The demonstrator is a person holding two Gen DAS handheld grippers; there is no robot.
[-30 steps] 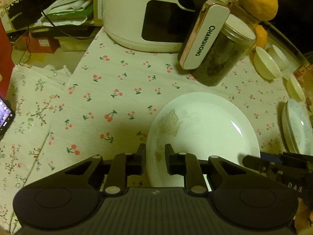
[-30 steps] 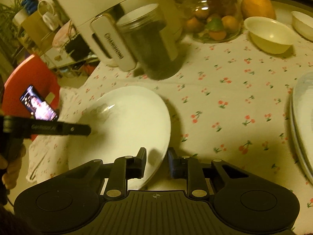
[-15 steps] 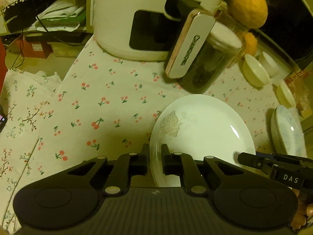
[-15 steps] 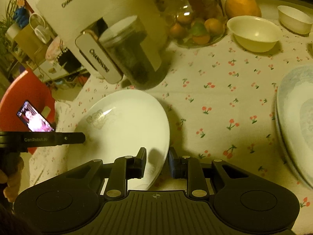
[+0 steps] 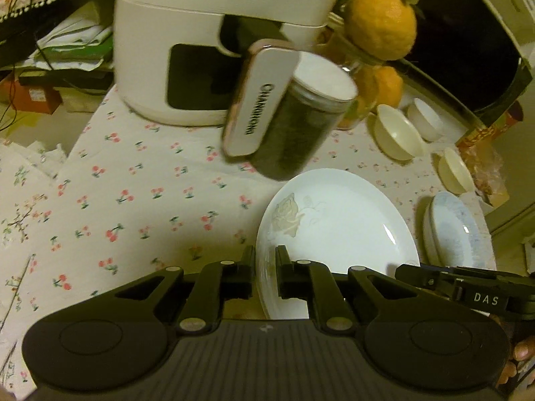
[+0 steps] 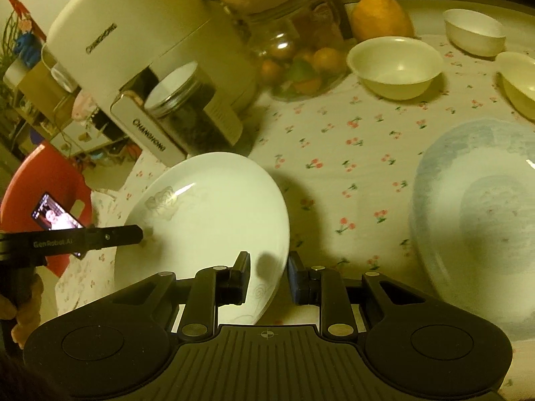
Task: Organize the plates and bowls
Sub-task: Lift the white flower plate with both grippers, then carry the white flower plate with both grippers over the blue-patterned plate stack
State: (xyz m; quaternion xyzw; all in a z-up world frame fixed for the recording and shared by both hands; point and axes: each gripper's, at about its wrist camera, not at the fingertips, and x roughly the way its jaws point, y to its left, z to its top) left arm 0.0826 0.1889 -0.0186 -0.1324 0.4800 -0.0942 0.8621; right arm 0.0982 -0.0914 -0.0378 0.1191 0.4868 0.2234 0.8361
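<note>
A white plate point(image 5: 337, 220) with a faint rose print hangs tilted just above the cherry-print tablecloth point(image 5: 140, 180), casting a shadow. My left gripper point(image 5: 265, 264) is shut on its near-left rim. In the right wrist view the same plate point(image 6: 207, 220) has its right rim between the fingers of my right gripper point(image 6: 269, 264), which is shut on it. The left gripper point(image 6: 138, 232) grips the opposite edge. A stack of blue-patterned plates point(image 6: 474, 220) lies to the right. Three cream bowls point(image 6: 394, 63) point(image 6: 474, 33) point(image 6: 518, 80) sit behind.
A white appliance point(image 5: 214, 33) and a dark-filled jar point(image 5: 301, 127) stand close behind the plate. A glass jar of fruit point(image 6: 294, 50) and an orange fruit point(image 5: 381, 23) are at the back. A red chair with a lit phone point(image 6: 57, 215) is off the table's left edge.
The left jaws closed onto the plate's rim. Both grippers carried the plate up and toward the blue plates, which now loom larger in the right wrist view.
</note>
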